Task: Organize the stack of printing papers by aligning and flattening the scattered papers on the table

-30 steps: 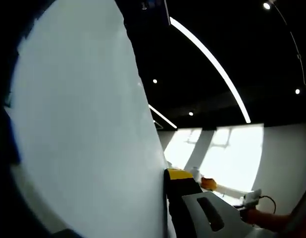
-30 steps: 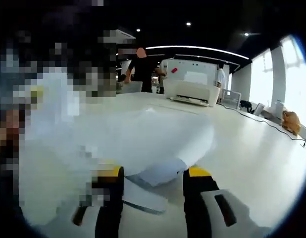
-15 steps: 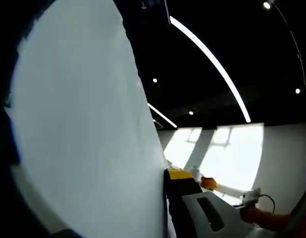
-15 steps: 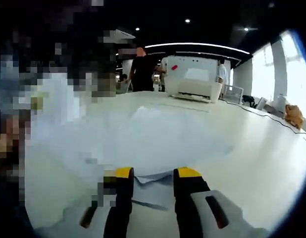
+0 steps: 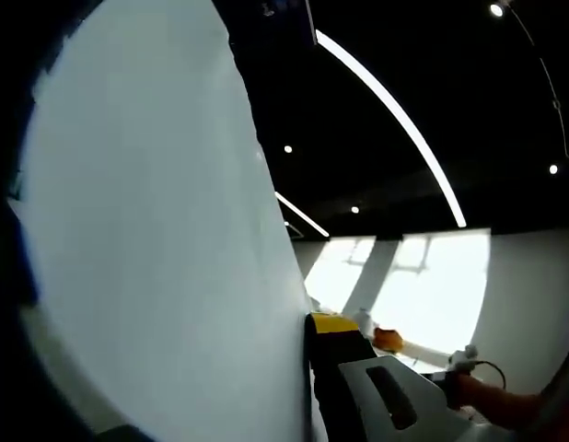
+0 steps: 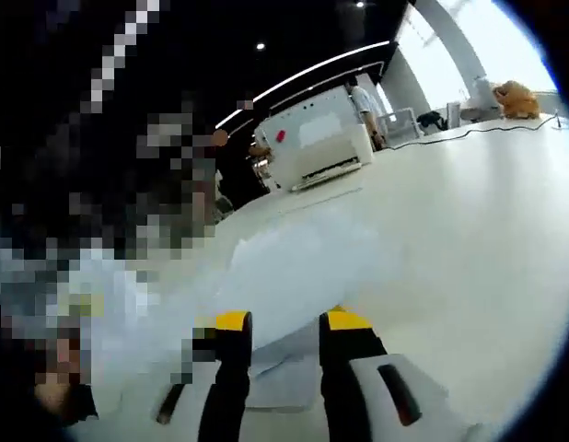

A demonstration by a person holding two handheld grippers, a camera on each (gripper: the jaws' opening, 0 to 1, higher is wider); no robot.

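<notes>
A large white sheet of paper [image 5: 146, 239] stands upright across the left of the left gripper view. Its edge lies flat against the inner face of my left gripper's [image 5: 310, 368] yellow-tipped right jaw; the other jaw is hidden behind the sheet. In the right gripper view, loose white papers [image 6: 294, 267] lie curved on the white table [image 6: 469, 221]. My right gripper [image 6: 286, 322] has its two yellow-tipped jaws a narrow gap apart, and a paper edge reaches into that gap. Another sheet [image 6: 275, 387] lies under the jaws.
A white printer-like machine [image 6: 312, 147] stands at the table's far side, with people behind it. A thin cable [image 6: 478, 131] runs across the table toward a brown soft object [image 6: 516, 92]. In the left gripper view, a hand in an orange sleeve [image 5: 492, 398] holds something white.
The right gripper's jaws have narrowed around the paper edge, and its view has rolled and tilted. The left gripper view holds still; the hand at its lower right shifted slightly.
</notes>
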